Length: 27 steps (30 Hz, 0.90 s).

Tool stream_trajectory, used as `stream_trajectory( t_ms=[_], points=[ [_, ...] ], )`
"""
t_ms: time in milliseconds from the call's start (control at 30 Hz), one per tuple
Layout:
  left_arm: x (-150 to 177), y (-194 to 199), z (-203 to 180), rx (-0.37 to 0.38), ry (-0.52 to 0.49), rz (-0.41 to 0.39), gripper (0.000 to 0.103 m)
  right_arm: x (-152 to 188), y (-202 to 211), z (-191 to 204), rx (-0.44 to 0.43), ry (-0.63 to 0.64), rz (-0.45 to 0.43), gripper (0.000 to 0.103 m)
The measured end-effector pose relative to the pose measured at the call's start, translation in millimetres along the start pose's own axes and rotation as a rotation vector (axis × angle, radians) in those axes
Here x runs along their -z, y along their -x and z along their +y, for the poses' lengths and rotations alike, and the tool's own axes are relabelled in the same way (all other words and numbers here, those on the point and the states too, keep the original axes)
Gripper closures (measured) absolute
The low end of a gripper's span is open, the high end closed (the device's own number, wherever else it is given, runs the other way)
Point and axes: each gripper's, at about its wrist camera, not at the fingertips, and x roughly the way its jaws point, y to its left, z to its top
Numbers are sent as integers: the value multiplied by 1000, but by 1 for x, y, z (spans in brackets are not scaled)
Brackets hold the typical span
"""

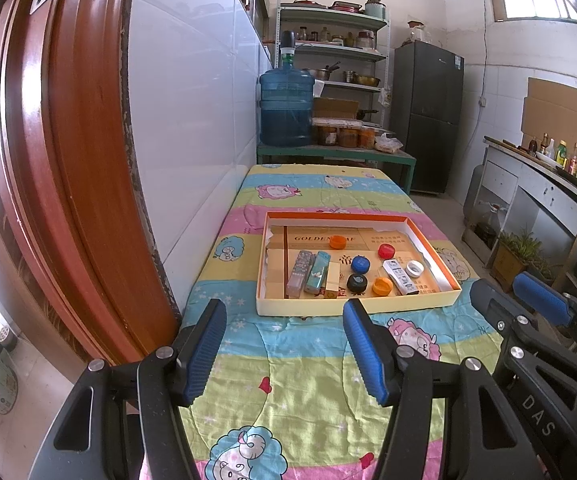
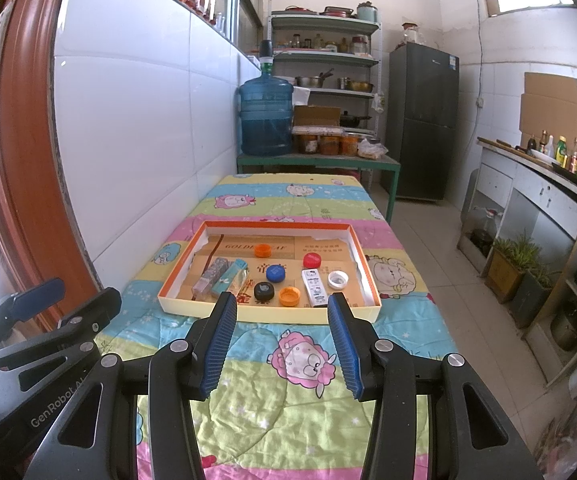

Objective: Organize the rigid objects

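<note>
While both claws hung over the near end of the surface (image 2: 248,364), left claw (image 1: 284,344) and right claw (image 2: 280,340) were spread wide, nothing between the fingers. Shallow box (image 2: 176,300) sat just ahead of both. Inside it: three slim packs (image 2: 220,276) ahead-left of the right claw, loose caps in the middle — orange (image 2: 263,250), red (image 2: 311,259), blue (image 2: 275,272), black (image 2: 264,291), orange (image 2: 289,296) — white ring (image 2: 337,279) and white carton (image 2: 315,287) ahead-right.

I see a shallow orange-rimmed tray (image 2: 368,276) holding six bottle caps (image 2: 275,272) in mixed colours, three flat boxes (image 2: 224,277) at left, and a white packet (image 2: 315,287).
</note>
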Motion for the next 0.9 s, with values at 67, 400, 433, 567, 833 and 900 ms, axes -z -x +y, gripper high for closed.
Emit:
stream_trajectory(
  t_ms=[67,400,433,567,833,900],
  points=[
    [0,0,0,-1,0,0,42,0,0,0,-2,0,1,54],
    [0,0,0,0,1,0,42,0,0,0,-2,3,1,54],
    [-1,0,0,0,1,0,42,0,1,0,-2,2,1,54],
    [-1,0,0,0,1,0,42,0,0,1,-3,2,3,54],
    [-1,0,0,0,0,0,42,1,0,0,-1,6,-2,54],
    [0,0,0,1,-1,-1,42,1,1,0,-1,6,-1,54]
  ],
)
